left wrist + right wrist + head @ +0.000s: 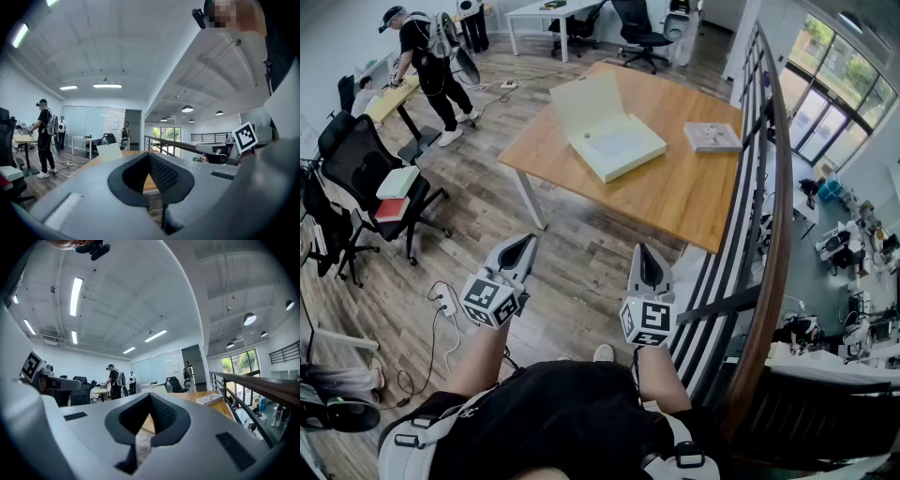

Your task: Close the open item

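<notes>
An open white box lies on the wooden table ahead of me, its lid standing up at the back. In the left gripper view the lid shows far off, above the jaws. My left gripper and right gripper are held side by side over the floor, well short of the table. Both point level toward it. Each is shut with nothing between its fingers. The left gripper and right gripper show their tips meeting.
A closed book lies on the table's right end, also seen as the book in the right gripper view. A stair railing runs along my right. Office chairs, a person and floor cables are at the left.
</notes>
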`<state>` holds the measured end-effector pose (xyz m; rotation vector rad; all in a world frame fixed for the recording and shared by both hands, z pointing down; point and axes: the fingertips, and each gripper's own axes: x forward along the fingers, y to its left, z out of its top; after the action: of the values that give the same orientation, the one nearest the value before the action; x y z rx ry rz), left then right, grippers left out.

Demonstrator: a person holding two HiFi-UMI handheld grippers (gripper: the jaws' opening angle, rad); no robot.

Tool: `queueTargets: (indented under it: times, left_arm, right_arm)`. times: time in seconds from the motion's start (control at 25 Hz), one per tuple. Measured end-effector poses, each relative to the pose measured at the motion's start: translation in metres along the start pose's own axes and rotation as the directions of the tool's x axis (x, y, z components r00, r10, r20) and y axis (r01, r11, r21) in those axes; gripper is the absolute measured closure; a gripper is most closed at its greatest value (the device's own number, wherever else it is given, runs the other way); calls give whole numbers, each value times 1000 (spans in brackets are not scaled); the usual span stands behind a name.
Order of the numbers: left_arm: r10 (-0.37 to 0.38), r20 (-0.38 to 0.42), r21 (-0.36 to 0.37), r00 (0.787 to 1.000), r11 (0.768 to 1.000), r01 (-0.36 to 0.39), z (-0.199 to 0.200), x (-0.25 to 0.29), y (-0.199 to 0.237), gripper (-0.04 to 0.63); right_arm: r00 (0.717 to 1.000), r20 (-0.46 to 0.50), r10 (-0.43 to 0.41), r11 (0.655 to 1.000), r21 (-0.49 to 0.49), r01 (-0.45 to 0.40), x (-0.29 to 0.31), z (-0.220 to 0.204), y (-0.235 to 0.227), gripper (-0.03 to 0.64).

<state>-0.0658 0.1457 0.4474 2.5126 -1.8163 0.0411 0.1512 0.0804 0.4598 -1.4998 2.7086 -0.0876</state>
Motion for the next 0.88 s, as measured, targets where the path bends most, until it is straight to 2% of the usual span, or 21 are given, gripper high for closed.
queueTargets:
  times: [0.2, 0.88]
  left_arm:
    - [4, -6, 5, 1000, 1000, -4, -1, 11, -14, 595]
    - [21, -34, 22, 999, 1000, -21, -6, 45, -35, 595]
  right_arm:
    - [1000, -3, -21, 1000, 0, 21, -2, 1, -21, 612]
    - [1000, 0, 7, 1000, 2, -7, 2, -2, -54, 612]
